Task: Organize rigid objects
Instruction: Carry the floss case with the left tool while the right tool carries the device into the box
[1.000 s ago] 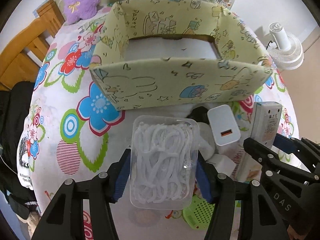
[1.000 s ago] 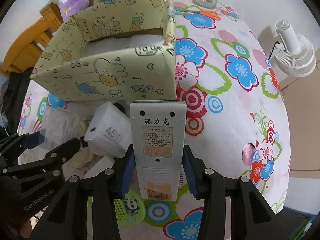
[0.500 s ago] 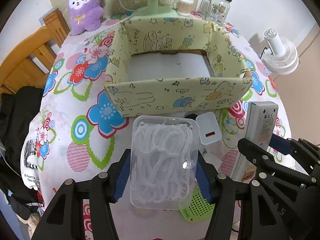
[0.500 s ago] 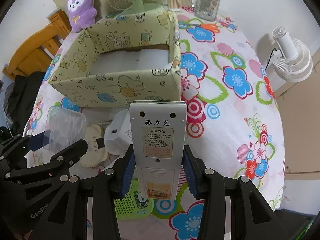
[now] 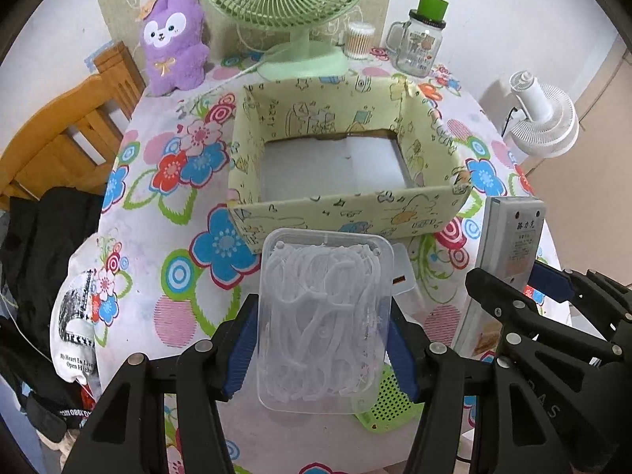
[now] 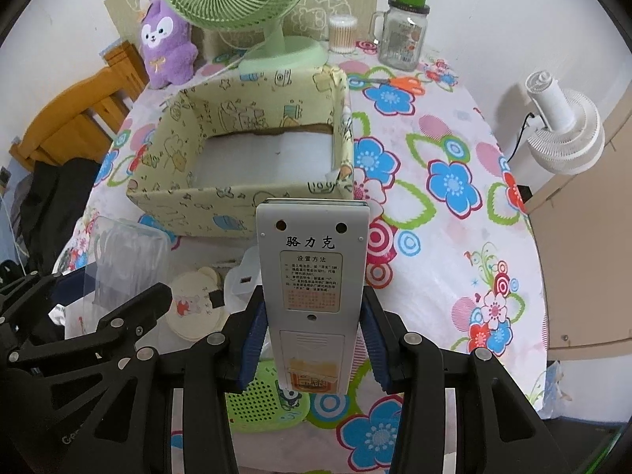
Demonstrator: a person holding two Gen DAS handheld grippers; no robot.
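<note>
Left claw [image 5: 322,328] clamped on a clear floss-pick box [image 5: 322,316], right claw [image 6: 312,339] gripping a grey remote [image 6: 312,276], both above the bench [image 6: 434,237].

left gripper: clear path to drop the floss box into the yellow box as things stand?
Probably yes. The left gripper holds the clear floss-pick box just short of the yellow cartoon box, whose top is open and whose floor is bare; only the near wall lies between.

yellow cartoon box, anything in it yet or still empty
Empty: the yellow box shows only its bare pale lining inside, in both wrist views.
</note>
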